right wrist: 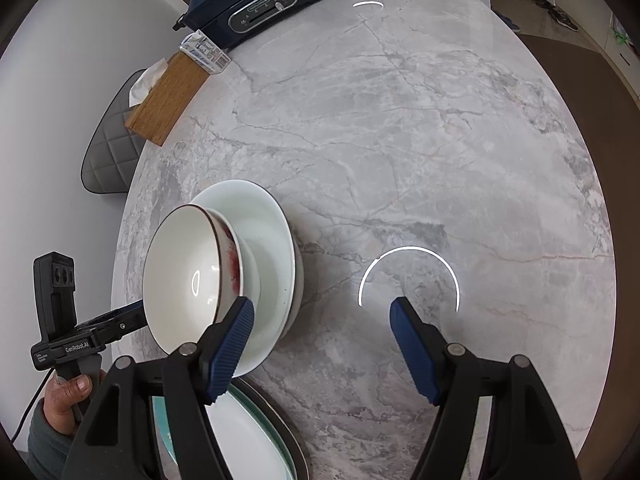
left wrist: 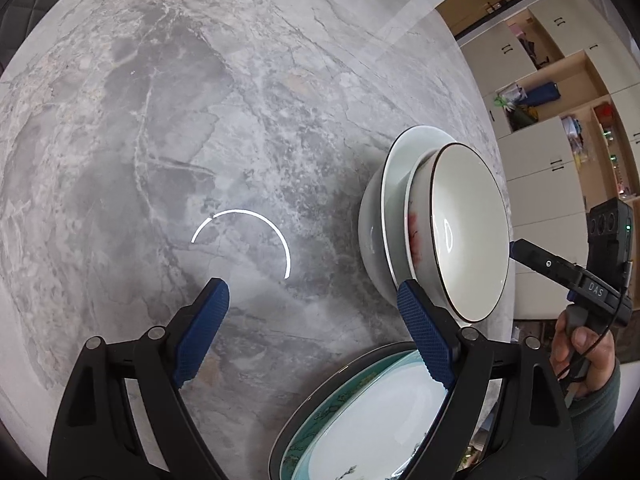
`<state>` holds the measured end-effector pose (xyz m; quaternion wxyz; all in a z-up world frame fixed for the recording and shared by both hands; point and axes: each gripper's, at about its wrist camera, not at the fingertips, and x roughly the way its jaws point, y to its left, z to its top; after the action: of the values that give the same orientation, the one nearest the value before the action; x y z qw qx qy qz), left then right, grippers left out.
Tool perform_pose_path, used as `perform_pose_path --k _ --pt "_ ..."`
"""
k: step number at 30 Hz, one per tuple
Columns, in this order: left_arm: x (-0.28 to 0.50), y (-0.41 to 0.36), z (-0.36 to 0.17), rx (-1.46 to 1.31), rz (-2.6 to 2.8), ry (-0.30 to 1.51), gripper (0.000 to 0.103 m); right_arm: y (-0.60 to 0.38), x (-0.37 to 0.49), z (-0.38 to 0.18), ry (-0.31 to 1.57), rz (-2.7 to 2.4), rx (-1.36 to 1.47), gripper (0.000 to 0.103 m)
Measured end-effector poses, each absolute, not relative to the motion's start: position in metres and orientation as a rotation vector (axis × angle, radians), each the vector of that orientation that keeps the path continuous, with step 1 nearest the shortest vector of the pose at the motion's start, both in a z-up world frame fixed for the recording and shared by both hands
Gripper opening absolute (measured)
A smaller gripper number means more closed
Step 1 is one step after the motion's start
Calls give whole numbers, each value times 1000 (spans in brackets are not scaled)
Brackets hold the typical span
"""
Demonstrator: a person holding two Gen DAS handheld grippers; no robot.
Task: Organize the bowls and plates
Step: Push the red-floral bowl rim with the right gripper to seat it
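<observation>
Bowl stack (right wrist: 224, 276) on marble table (right wrist: 400, 140), just above plates (right wrist: 248, 432). Likely hard, slippery, breakable; grab by rim. Left gripper (left wrist: 312, 332) fingers apart, empty. Right gripper (right wrist: 320, 344) fingers apart, empty, beside bowls.

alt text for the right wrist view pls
A stack of white bowls, the top one with a red pattern outside, sits on a grey marble table at left of the open right gripper, which holds nothing. Stacked plates lie below; the left gripper shows at far left.
</observation>
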<state>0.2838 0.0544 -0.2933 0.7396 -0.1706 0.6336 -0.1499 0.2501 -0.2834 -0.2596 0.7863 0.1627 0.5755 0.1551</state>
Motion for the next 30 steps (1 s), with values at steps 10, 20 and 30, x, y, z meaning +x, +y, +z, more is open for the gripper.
perform_pose_path --k 10,20,30 --pt "303 44 -309 -349 -336 1382 88 -274 252 -267 1247 349 317 70" --pt "318 13 -320 -187 -275 1340 88 -262 262 -281 1266 366 279 48" --pt "318 3 -332 -145 -257 1290 89 -251 260 -287 1221 409 284 33"
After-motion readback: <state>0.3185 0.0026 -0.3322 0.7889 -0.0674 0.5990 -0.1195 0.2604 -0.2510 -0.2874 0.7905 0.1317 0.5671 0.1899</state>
